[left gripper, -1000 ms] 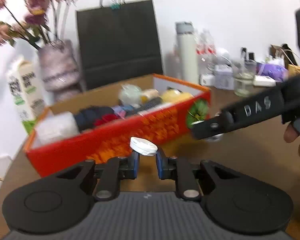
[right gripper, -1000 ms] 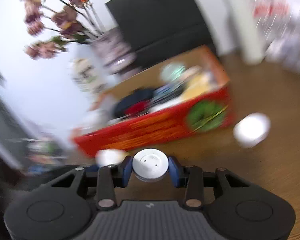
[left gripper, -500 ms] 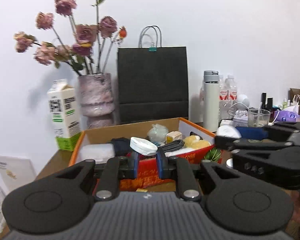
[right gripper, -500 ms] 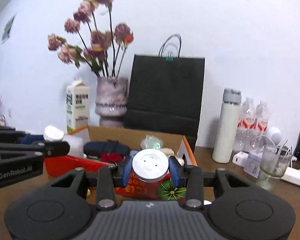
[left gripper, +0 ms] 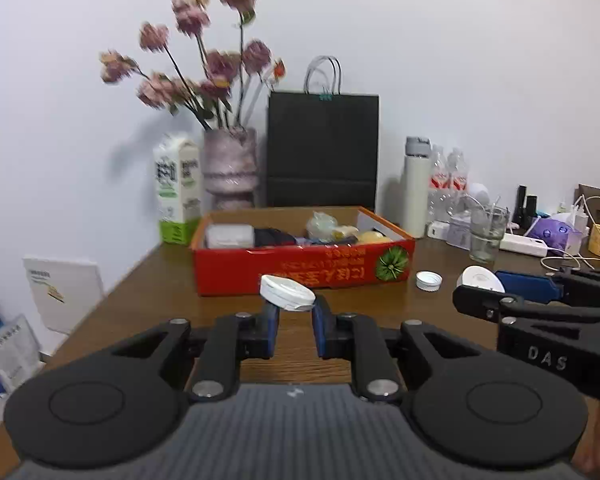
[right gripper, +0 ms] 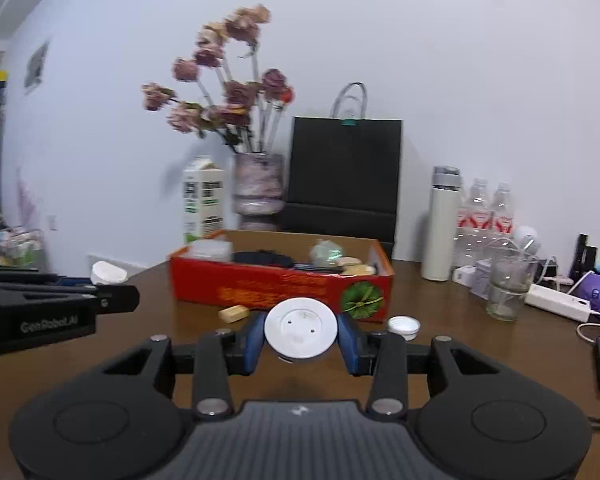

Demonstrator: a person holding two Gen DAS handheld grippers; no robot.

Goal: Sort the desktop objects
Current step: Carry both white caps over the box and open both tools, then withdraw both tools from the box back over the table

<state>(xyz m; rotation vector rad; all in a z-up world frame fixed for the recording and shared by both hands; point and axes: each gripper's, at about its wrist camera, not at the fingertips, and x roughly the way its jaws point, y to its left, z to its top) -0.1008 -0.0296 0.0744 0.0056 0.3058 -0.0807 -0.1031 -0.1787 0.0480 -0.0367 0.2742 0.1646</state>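
My left gripper [left gripper: 293, 322] is shut on a flat white round lid [left gripper: 287, 292], held tilted above the brown table. My right gripper [right gripper: 300, 342] is shut on a white round disc-shaped container [right gripper: 300, 328]; it also shows in the left wrist view [left gripper: 480, 279]. The red cardboard box [left gripper: 300, 270] holding several items stands on the table ahead of both grippers and also shows in the right wrist view [right gripper: 260, 286]. A small white bottle cap [left gripper: 429, 280] lies on the table right of the box. A small wooden block [right gripper: 233, 313] lies in front of the box.
Behind the box stand a milk carton [left gripper: 178, 188], a vase of dried flowers [left gripper: 230, 168], a black paper bag [left gripper: 323, 148] and a white thermos [left gripper: 416, 188]. A glass [left gripper: 486, 236], water bottles, a power strip [right gripper: 558, 302] and cables crowd the right side. The table edge runs along the left.
Both grippers have pulled back and levelled out, so the box now sits farther away. Each still holds its white item. The views have steadied from blur.
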